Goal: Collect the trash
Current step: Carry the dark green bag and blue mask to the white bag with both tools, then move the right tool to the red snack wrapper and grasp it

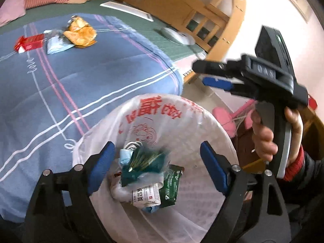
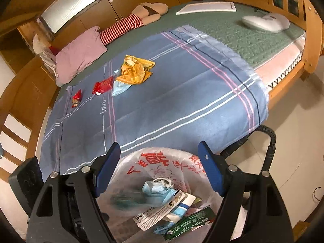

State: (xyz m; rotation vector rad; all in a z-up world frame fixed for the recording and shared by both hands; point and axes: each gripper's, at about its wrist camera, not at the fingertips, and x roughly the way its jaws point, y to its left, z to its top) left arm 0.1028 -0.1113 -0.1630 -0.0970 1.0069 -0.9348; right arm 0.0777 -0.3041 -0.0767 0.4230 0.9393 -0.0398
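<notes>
A bin lined with a white plastic bag stands beside the bed. It holds a blurred dark green wrapper, face masks, a paper packet and a green pack. My left gripper is open just above the bin, with the green wrapper between its pads. My right gripper is open and empty over the bin; it also shows in the left wrist view. On the blue sheet lie a yellow snack bag, a red box, a pale blue packet and a small red wrapper.
A pink pillow, a striped stuffed doll, a white board and a white device lie on the bed's far side. Wooden bed frame surrounds it. A pink object and tiled floor lie to the right.
</notes>
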